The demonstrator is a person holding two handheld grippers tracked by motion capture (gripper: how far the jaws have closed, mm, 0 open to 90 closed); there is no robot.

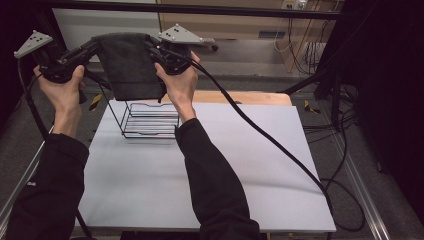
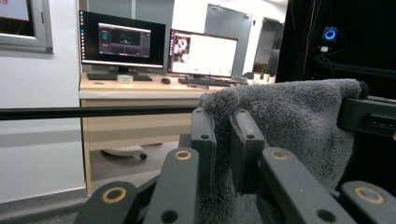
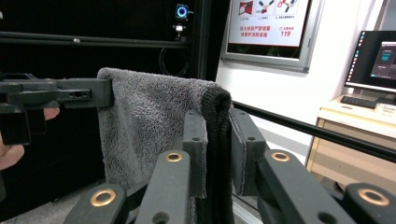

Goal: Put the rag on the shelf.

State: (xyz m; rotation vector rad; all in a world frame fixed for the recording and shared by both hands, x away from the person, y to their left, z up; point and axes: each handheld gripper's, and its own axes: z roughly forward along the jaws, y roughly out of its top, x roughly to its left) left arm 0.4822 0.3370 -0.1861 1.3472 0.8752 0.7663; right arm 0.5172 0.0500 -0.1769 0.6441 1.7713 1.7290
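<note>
Towel (image 1: 131, 65) hung in the air between the two tongs, stretched flat by its top edge and drooping below them. The left tongs (image 1: 91, 46) were clamped on its one top corner; in the left gripper view the grey pile sat pinched between the black pads (image 2: 204, 140). The right tongs (image 1: 151, 46) were clamped on the other top corner, and in the right gripper view the dark hemmed edge ran down between the pads (image 3: 196, 144).

Below the tongs, and a little nearer the person, a wire rack (image 1: 150, 120) stood on the bench (image 1: 240, 165), with the towel's lower hem hanging just above and behind its top rail. Both hands (image 1: 182, 82) were held high and level.

The step in hand looked like carrying the spread towel to the rack, with draping not yet done. The next move would likely call for lowering both tongs together and keeping the top edge taut and level. The cloth would have to pass over the rack's top wire, so that it could fall on both sides before either corner was let go.
</note>
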